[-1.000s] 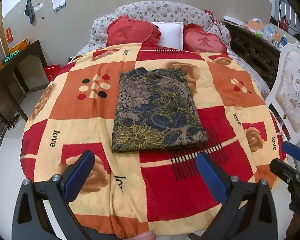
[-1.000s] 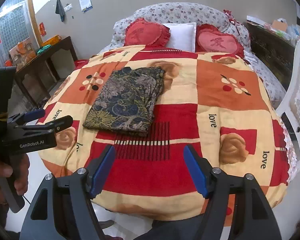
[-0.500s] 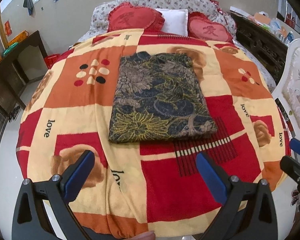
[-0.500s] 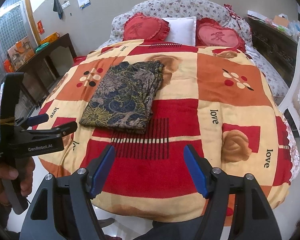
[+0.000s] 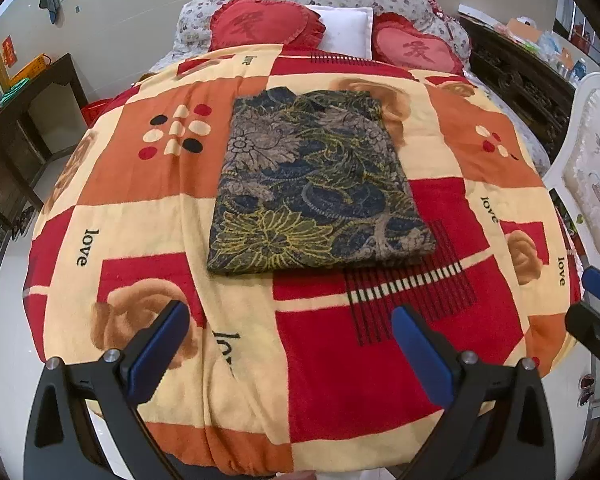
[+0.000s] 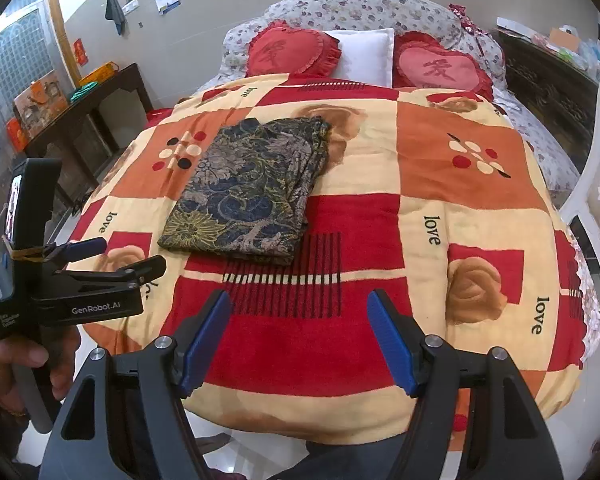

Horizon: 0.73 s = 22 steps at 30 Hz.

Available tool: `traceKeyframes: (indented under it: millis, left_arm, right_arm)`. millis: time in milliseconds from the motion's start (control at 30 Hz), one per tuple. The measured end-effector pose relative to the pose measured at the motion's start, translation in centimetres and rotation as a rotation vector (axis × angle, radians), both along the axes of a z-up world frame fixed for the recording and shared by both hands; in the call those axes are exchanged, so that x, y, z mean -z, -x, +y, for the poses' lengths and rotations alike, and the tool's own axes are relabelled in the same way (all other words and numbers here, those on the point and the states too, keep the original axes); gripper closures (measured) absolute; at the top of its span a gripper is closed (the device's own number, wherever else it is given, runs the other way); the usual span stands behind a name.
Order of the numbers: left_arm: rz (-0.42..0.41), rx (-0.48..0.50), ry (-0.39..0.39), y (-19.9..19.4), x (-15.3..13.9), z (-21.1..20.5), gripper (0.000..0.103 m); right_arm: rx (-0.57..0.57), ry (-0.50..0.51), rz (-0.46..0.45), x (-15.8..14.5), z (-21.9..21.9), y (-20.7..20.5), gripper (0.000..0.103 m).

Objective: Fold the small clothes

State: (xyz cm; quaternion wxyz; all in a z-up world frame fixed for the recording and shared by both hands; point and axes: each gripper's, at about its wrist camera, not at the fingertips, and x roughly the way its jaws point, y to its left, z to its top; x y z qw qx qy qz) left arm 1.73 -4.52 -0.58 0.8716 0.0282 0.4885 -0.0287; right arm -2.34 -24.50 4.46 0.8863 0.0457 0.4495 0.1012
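Note:
A dark garment with a blue and gold flower print [image 5: 316,188] lies folded in a flat rectangle on the red, orange and cream blanket [image 5: 380,360] of the bed. It also shows in the right wrist view [image 6: 252,196]. My left gripper [image 5: 288,344] is open and empty, over the near edge of the bed, short of the garment. It shows from the side in the right wrist view [image 6: 112,256]. My right gripper [image 6: 300,336] is open and empty, over the near edge to the right of the garment. Its tips show at the right edge of the left wrist view [image 5: 592,304].
Two red heart cushions [image 5: 264,24] and a white pillow [image 5: 348,32] lie at the head of the bed. A dark wooden table [image 6: 80,108] stands at the left. A white padded chair [image 5: 592,168] and a dark cabinet [image 5: 516,80] stand at the right.
Both grippers have moved a little closer to the bed and tilted down, so the garment looks larger. Both stay open. The garment has not moved.

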Motion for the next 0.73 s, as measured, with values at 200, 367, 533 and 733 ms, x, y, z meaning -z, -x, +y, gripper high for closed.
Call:
traceKeyframes:
  millis: [200,367,533,733]
  left_arm:
    - [-0.010,0.008,0.010,-0.1,-0.4,-0.2,0.000]
    - [-0.023,0.021,0.027,0.0,-1.0,-0.6,0.000]
    - [-0.056,0.041,0.043,0.4,-1.6,-0.9,0.000]
    - [-0.097,0.052,0.014,0.8,-2.2,-1.3,0.000]
  right_arm:
    - [0.000,0.005,-0.012,-0.4,0.3,0.1,0.031]
    - [-0.004,0.011,-0.016,-0.6,0.3,0.2,0.031]
    - [-0.007,0.010,-0.023,-0.8,0.3,0.2,0.031]
    - [-0.008,0.010,-0.025,-0.9,0.2,0.2,0.031]
